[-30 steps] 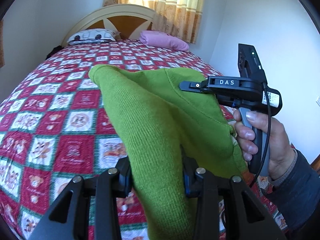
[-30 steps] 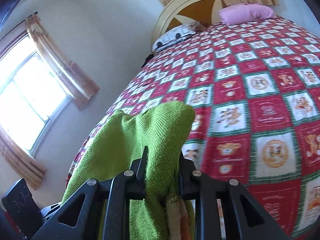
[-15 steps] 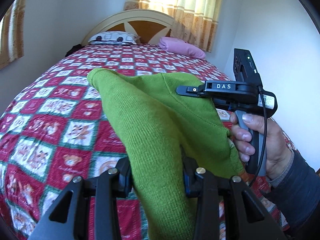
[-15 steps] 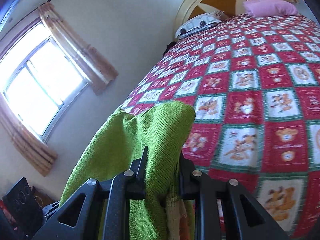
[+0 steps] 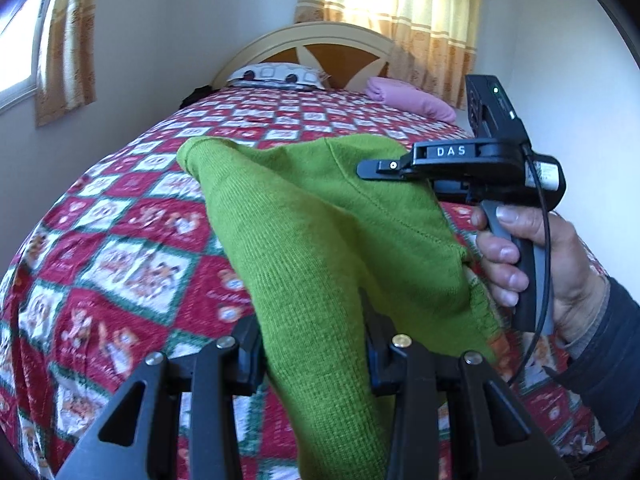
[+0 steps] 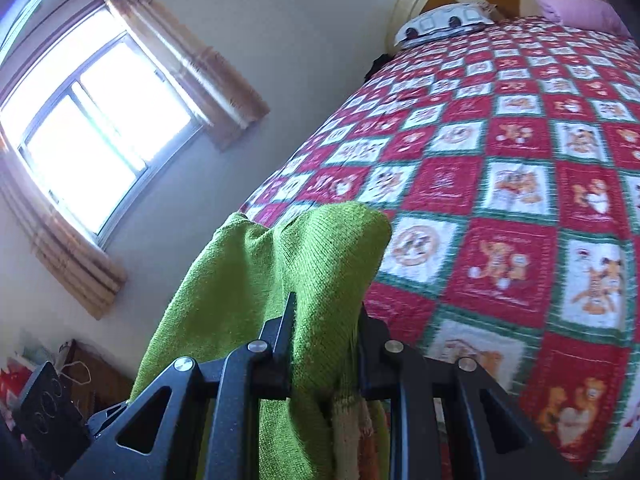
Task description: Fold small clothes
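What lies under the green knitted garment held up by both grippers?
Under the green knitted garment the patterned quilt shows, spreading toward the headboard. The part of the quilt directly behind the cloth is covered.

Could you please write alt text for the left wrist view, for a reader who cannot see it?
A green knit garment is clamped in the left tool and held above a bed with a red, white and green patchwork quilt. At right, a hand holds the right tool, also gripping the garment. Pillows lie by the headboard.
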A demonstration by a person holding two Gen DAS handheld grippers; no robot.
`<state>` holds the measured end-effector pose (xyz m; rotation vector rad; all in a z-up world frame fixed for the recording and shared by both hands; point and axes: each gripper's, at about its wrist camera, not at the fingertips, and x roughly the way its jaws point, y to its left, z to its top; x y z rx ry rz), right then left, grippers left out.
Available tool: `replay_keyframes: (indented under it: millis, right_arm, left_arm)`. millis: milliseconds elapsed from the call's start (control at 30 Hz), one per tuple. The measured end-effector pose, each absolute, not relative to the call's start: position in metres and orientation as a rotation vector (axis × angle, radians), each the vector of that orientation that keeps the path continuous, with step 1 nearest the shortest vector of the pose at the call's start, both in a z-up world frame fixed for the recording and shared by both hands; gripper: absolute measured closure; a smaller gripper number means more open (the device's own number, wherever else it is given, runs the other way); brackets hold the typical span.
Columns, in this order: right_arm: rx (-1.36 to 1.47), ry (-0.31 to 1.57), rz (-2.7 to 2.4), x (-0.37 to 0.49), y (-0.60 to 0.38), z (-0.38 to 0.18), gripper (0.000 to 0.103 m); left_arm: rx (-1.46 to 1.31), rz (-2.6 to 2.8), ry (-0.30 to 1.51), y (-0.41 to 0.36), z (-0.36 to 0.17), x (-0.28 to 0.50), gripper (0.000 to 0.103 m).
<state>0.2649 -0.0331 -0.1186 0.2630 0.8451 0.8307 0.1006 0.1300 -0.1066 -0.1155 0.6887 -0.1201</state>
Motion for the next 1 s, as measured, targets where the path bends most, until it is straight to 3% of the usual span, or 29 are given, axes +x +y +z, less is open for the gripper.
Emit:
replay_keyframes:
  millis: [700, 1000]
  right_arm:
    - [0.189, 0.936, 0.862, 0.285, 0.041, -0.153, 0.08]
    - [0.2, 0.969, 0.823, 0.29, 0.037, -0.169, 0.08]
  left_arm:
    - [-0.209, -0.037, 0.74, 0.179, -0.152, 0.096, 0.063]
    - [-0.231, -0.016, 0.736, 0.183, -0.164, 0.093, 0.055]
